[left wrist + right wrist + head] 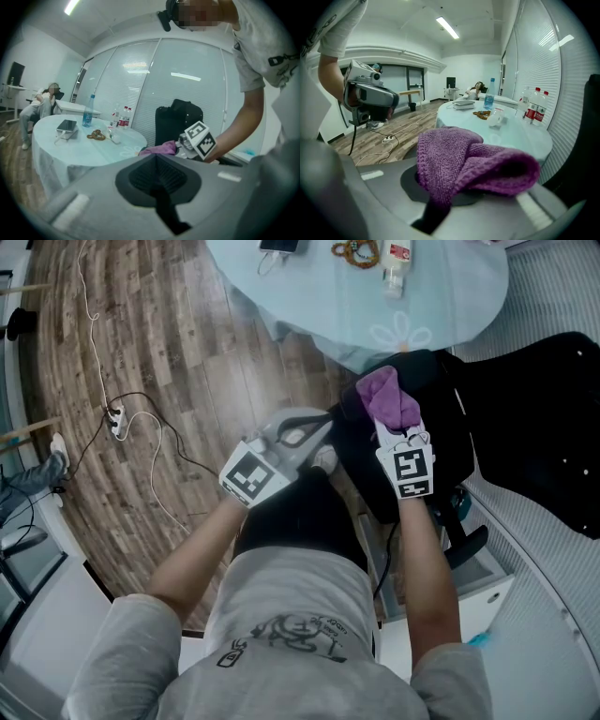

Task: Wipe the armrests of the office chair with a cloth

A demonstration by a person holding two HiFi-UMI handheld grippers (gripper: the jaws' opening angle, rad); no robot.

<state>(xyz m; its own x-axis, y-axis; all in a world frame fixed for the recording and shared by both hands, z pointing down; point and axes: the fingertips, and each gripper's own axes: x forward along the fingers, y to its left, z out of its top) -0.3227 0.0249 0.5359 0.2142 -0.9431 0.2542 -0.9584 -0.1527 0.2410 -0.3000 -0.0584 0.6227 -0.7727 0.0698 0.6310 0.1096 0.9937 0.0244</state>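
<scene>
Cloth (pixel 464 164) purple, pinched in right gripper (pixel 435 210) per its own view | head view only: cloth over black office chair (pixel 525 427), 1 o'clock | left gripper (pixel 162 199) jaws together, empty, 9 o'clock of cloth

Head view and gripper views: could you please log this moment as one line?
left gripper: shut, empty | right gripper: shut on purple knitted cloth | cloth over black office chair | wiping contact: unclear
</scene>
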